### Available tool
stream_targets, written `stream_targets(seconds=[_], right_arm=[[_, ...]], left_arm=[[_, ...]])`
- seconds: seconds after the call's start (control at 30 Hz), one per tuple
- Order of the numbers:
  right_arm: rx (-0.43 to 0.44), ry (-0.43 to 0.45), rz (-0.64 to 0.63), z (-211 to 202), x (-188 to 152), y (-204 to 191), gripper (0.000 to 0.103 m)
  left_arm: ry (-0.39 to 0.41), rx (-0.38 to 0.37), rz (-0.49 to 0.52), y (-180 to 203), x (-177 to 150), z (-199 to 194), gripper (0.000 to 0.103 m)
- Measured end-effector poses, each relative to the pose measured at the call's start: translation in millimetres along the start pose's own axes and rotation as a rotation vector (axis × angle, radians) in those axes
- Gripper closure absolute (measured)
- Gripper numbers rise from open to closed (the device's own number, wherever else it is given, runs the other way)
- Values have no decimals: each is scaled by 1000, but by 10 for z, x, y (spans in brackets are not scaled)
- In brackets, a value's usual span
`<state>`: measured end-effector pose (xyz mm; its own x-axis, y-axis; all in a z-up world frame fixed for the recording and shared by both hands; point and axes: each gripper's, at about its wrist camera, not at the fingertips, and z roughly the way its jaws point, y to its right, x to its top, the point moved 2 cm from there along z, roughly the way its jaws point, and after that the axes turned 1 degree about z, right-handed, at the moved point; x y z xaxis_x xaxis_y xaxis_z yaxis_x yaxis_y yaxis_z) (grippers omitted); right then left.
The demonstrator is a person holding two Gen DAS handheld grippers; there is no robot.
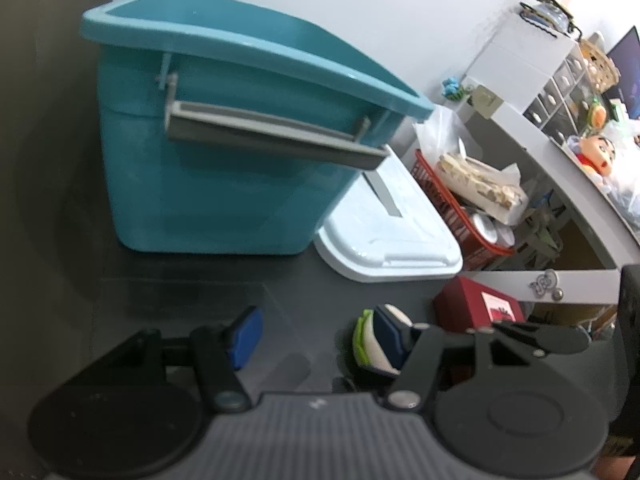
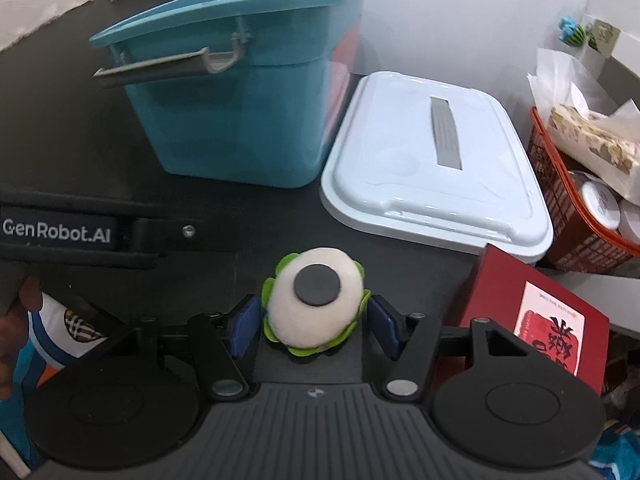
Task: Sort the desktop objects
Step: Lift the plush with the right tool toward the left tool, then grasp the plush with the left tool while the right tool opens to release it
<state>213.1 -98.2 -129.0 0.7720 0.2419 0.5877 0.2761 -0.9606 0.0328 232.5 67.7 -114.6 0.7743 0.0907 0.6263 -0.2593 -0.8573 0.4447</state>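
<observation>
A teal storage bin point(image 2: 240, 112) with a grey handle stands on the dark desk; it also fills the left wrist view point(image 1: 224, 152). Its white lid point(image 2: 432, 160) lies flat to the right of it. A white and green plush magnet point(image 2: 314, 304) with a black disc on top sits between the blue pads of my right gripper point(image 2: 314, 320), which is closed around it. In the left wrist view the same plush point(image 1: 372, 340) lies just beside the right finger, outside my open, empty left gripper point(image 1: 320, 336).
A red box point(image 2: 532, 312) lies right of the plush. A red basket point(image 2: 580, 216) of packets and jars stands at the far right. A grey shelf point(image 1: 560, 160) holds toys and small drawers. The left gripper's body point(image 2: 80, 232) is at the left.
</observation>
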Motion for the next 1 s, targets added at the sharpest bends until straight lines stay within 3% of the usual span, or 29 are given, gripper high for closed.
stream_targets(seconds=[0.07,0.2,0.43,0.8,1.0], right_arm=[[2,-9,-10,21,-13,1,50],[20,11,-5,-10,-7,42,53],[18,132,-24,-205,57,48,54],[65,218,-111,-271,60,-137,54],[129,276,-124,-346,94,-188,54]], left_arm=[[2,1,3,10,-1,0,39],[27,-2,28,65,22,-48,39],[73,-35,13,87,68,-141,39],[92,-149,-23,83,106,-177,39],[80,-185,-53,61,92,-127,50]])
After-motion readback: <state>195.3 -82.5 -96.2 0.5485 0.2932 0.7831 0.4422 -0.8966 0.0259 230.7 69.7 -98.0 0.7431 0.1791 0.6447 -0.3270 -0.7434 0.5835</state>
